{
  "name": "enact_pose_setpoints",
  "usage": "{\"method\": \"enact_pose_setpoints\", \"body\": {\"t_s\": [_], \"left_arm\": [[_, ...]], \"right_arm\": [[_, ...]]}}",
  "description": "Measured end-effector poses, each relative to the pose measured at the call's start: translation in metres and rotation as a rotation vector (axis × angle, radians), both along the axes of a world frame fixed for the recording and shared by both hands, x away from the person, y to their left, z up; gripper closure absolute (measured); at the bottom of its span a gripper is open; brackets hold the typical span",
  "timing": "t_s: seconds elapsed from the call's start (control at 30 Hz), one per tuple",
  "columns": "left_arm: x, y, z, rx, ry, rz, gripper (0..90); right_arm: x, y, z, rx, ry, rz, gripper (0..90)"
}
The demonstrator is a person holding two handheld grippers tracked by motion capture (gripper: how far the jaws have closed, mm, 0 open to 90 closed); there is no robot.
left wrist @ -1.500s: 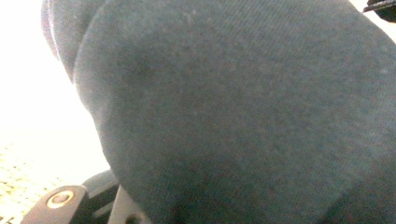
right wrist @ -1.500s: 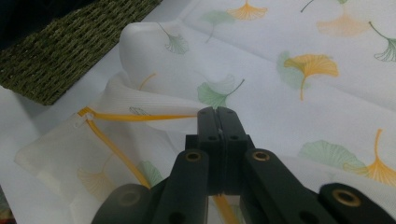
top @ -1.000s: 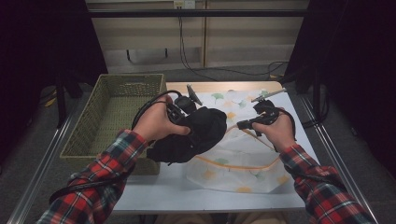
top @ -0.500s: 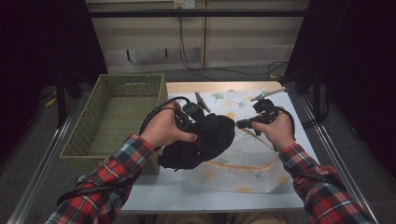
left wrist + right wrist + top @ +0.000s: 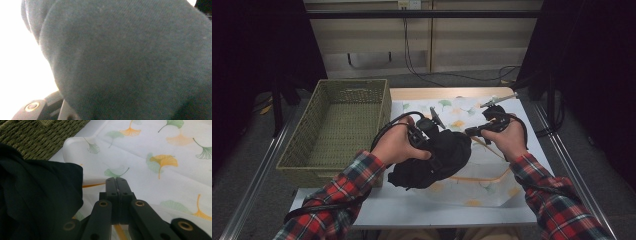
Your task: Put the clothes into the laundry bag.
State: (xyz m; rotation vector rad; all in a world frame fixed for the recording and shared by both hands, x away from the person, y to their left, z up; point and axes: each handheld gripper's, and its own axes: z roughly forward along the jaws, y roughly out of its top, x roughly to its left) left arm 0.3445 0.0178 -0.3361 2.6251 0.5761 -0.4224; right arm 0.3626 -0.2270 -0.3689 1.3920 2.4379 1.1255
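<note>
Right gripper point(image 5: 116, 182): fingers pressed flat together, apparently nipping a thin edge of the leaf-print cloth point(image 5: 492, 165), though the pinch itself is hard to make out. Left gripper point(image 5: 429, 137): jaws buried in the dark garment point(image 5: 432, 160), clamped on a thick bunch of it as far as the high view lets one judge; in the left gripper view the knit fabric point(image 5: 130, 60) sits right against the lens. Garment hangs in a slack bundle over the near-left part of the cloth, just right of the wicker basket point(image 5: 337, 125), lower folds resting on the cloth. Judged soft, light, limp, not fragile; will sag and drape. A deep bite into a bunched fold should hold better than a single edge. Surface: white table point(image 5: 412, 207), printed cloth spread loose and wrinkled on it. Beyond: pale panelled wall, trailing cables, dark curtains either side.
</note>
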Motion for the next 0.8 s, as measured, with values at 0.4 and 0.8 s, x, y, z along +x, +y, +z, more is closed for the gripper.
{"method": "enact_pose_setpoints", "body": {"t_s": [0.4,0.8], "left_arm": [[-0.009,-0.01,-0.012,0.009,0.023,-0.031,60.1],[-0.013,-0.022,-0.023,0.028,0.028,-0.055,60.0]], "right_arm": [[0.002,0.001,0.003,0.0,-0.013,-0.012,90.0],[0.003,0.005,0.008,0.006,-0.019,-0.008,90.0]]}}
